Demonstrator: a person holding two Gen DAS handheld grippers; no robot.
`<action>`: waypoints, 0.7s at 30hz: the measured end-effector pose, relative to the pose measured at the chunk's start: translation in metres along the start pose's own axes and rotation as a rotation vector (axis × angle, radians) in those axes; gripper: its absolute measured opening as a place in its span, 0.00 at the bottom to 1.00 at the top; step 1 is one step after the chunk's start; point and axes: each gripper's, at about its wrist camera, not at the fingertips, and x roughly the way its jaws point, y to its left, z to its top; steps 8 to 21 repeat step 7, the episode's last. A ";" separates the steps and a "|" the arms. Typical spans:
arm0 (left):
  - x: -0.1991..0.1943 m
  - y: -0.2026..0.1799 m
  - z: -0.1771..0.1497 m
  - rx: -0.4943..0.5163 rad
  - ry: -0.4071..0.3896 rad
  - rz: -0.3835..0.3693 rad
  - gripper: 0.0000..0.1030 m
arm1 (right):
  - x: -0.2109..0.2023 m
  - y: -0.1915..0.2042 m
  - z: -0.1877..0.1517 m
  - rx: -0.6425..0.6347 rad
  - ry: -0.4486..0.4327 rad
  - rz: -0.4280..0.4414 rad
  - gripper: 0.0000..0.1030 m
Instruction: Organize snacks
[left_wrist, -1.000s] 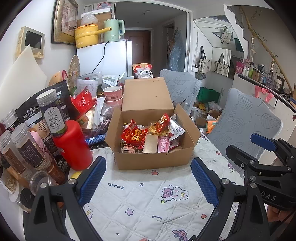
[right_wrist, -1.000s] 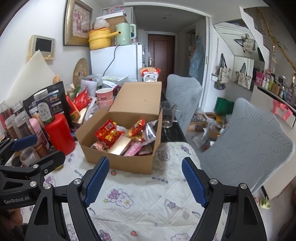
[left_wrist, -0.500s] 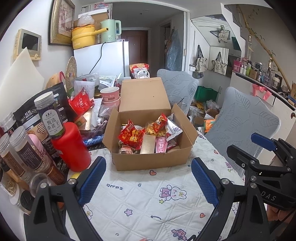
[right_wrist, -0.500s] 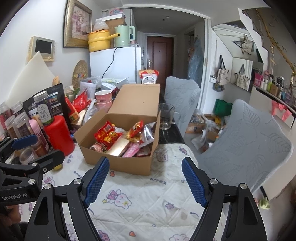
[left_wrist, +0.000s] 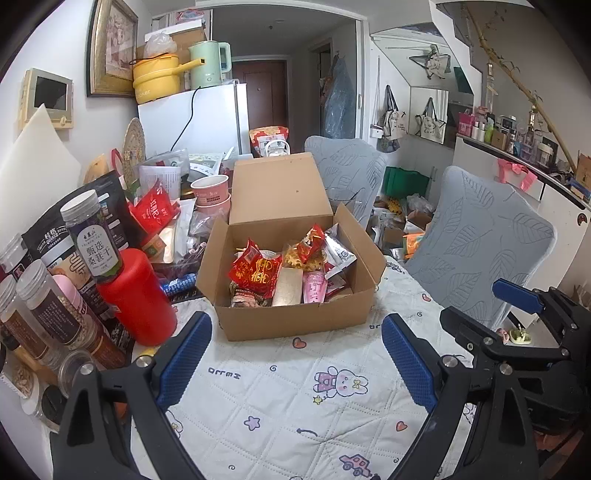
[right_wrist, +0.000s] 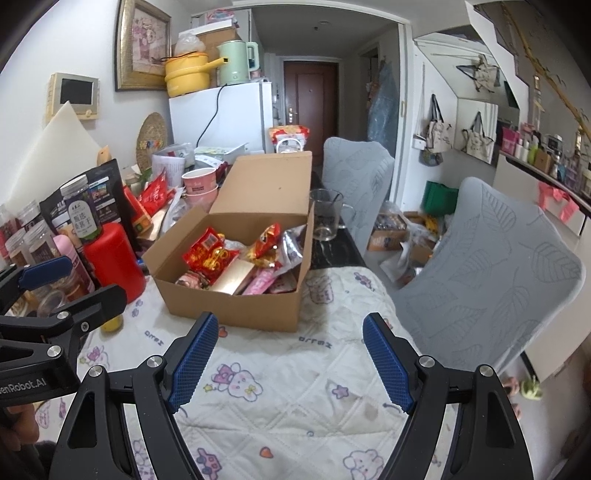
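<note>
Cluttered counter (left_wrist: 280, 398), quilted cover. Box (left_wrist: 295, 321) of snacks (left_wrist: 255, 271) lies straight ahead of left tool (left_wrist: 295, 358); right tool (right_wrist: 286, 360) beside it. Both tools wide open, empty.

Table under a quilted cartoon-print cloth (left_wrist: 295, 398), open cardboard box (left_wrist: 295, 321) on it, red canister (left_wrist: 140, 302) beside

The clear plastic jar with a dark label (left_wrist: 96, 242), standing on the red canister, reads "甄选桑葚干". The black frame of the left gripper (right_wrist: 22, 386) carries white lettering "enRobot.AI", its first letter cut off. Print on the snack packets is too small to read.
</note>
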 end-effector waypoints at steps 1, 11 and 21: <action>0.000 -0.001 0.000 0.003 -0.001 -0.002 0.92 | 0.000 0.000 -0.001 0.001 0.002 -0.005 0.79; 0.006 -0.004 0.002 0.016 0.002 -0.005 0.92 | -0.001 -0.003 0.000 0.010 0.004 -0.031 0.79; 0.006 -0.004 0.002 0.016 0.002 -0.005 0.92 | -0.001 -0.003 0.000 0.010 0.004 -0.031 0.79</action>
